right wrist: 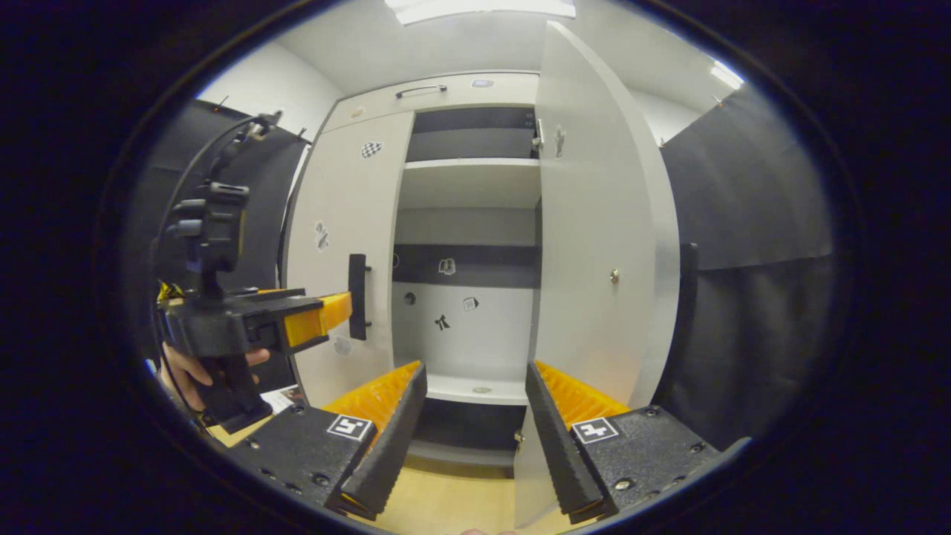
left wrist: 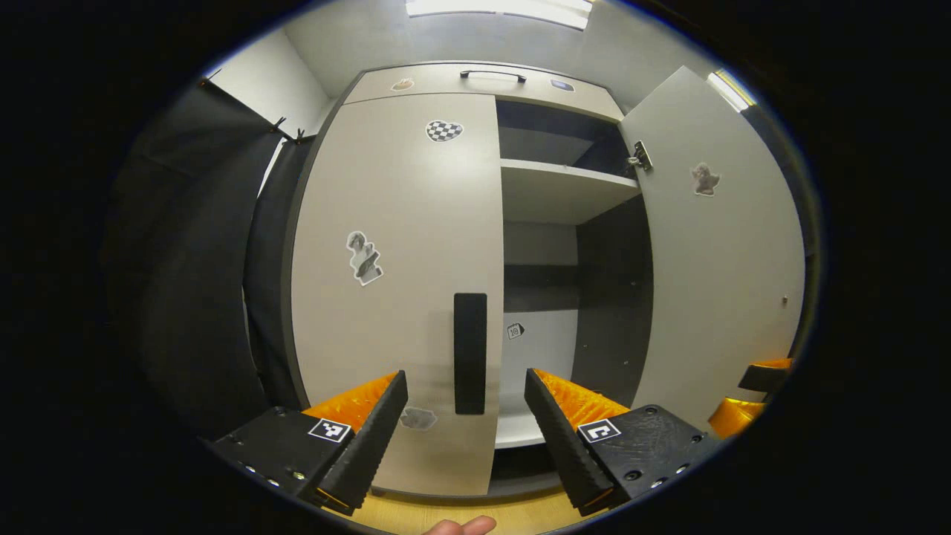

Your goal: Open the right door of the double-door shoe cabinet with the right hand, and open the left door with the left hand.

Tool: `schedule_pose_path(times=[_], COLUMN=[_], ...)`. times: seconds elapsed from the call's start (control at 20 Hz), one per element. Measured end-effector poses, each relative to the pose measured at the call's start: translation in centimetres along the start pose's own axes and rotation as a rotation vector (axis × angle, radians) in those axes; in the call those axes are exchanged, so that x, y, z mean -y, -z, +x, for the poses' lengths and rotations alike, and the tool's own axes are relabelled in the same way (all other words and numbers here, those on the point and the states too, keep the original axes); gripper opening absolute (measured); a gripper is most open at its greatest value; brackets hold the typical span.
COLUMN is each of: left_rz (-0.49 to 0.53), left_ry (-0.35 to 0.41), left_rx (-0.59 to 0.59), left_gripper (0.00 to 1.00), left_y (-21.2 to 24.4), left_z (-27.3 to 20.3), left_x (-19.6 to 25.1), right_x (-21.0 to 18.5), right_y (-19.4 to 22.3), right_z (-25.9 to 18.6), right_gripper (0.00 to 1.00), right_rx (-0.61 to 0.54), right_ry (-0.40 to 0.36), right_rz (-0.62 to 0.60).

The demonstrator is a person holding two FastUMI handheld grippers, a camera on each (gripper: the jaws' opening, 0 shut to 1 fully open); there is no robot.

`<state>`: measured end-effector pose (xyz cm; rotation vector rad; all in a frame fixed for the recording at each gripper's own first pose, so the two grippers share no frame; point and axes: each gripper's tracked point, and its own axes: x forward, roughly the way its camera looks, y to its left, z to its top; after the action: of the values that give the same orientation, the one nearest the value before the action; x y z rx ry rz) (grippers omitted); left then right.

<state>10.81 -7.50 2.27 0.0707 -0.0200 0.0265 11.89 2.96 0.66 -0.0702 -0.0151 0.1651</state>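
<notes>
We are holding the left tool wide open and empty, the left door's handle lying just ahead between its fingers, that door shut. The right tool is gaping empty too, the right door standing open just ahead. Wood floor is showing below; in the right gripper view a hand is gripping the left tool beside the handle.
</notes>
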Motion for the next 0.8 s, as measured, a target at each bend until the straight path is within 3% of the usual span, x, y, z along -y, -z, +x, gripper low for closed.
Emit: schedule_pose_path(times=[0.55, 0.8], left_rz=[0.064, 0.014], left_ry=[-0.029, -0.033], left_rx=[-0.022, -0.03], left_gripper=[0.96, 0.94], left_y=[0.1, 0.3], left_z=[5.9, 7.1], left_x=[0.5, 0.1], right_x=[0.3, 0.2], right_y=[-0.2, -0.1], right_z=[-0.8, -0.2], right_gripper=[0.83, 0.83], right_rx=[0.006, 0.005], right_ry=[-0.015, -0.02], right_rz=[0.026, 0.024])
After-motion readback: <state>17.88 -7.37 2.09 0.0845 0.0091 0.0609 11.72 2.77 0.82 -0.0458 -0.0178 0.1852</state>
